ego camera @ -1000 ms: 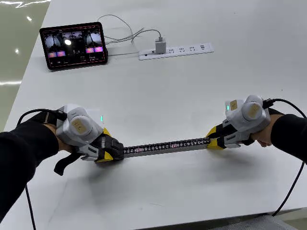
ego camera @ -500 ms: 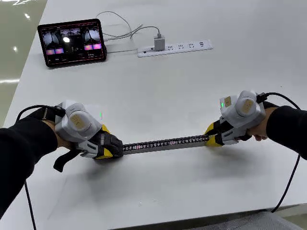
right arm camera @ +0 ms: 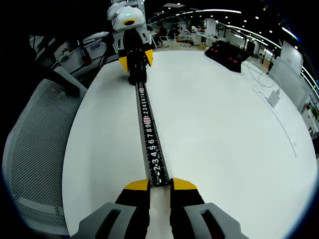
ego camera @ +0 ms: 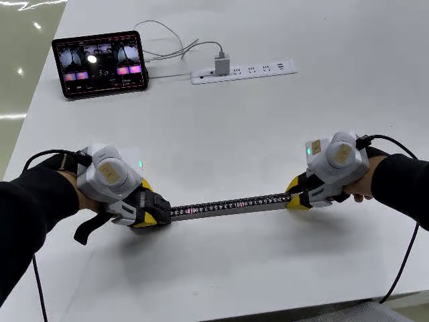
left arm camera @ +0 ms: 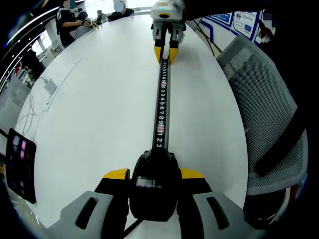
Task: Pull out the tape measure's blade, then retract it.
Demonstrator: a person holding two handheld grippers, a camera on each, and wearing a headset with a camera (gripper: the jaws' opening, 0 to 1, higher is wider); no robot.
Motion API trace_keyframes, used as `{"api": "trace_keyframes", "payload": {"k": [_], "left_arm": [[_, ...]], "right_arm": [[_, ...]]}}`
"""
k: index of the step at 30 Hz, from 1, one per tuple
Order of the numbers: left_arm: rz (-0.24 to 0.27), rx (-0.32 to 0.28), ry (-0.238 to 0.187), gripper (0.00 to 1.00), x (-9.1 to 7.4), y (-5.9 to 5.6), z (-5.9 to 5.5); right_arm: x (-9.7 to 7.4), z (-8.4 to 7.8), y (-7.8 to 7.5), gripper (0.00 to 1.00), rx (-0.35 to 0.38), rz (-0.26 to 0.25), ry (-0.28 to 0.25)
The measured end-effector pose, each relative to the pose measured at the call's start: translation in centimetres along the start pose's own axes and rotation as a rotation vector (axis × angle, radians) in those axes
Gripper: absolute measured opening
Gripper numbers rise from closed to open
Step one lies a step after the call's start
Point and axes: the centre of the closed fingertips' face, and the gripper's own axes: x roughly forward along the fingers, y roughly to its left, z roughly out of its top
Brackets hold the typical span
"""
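Note:
The black tape measure case sits between the jaws of my left gripper, which is shut on it. Its dark blade, with white numbers, runs out over the white table to my right gripper. That gripper is shut on the blade's end. In the left gripper view the right gripper shows at the far end of the blade. The left gripper stands at the far end in the right gripper view.
A tablet with a lit screen lies at the table's far left. A white power strip with a plugged charger and cables lies behind the middle. A mesh chair stands at the near table edge.
The right gripper has moved slightly toward the left gripper, so a bit less blade is out than a second ago. The left gripper holds its place.

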Motion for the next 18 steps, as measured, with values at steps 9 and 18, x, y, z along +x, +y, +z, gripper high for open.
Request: {"api": "trace_keyframes", "payload": {"k": [9,18], "left_arm": [[-0.01,-0.01,0.013,0.32,-0.05,0.14,-0.11],[-0.005,-0.009,0.004,0.34,-0.51,0.29,-0.24]], "right_arm": [[-0.01,0.21,0.08,0.12,0.019,0.007,0.016],[-0.42,0.35,-0.01,0.16,0.005,0.012,0.024]]}}
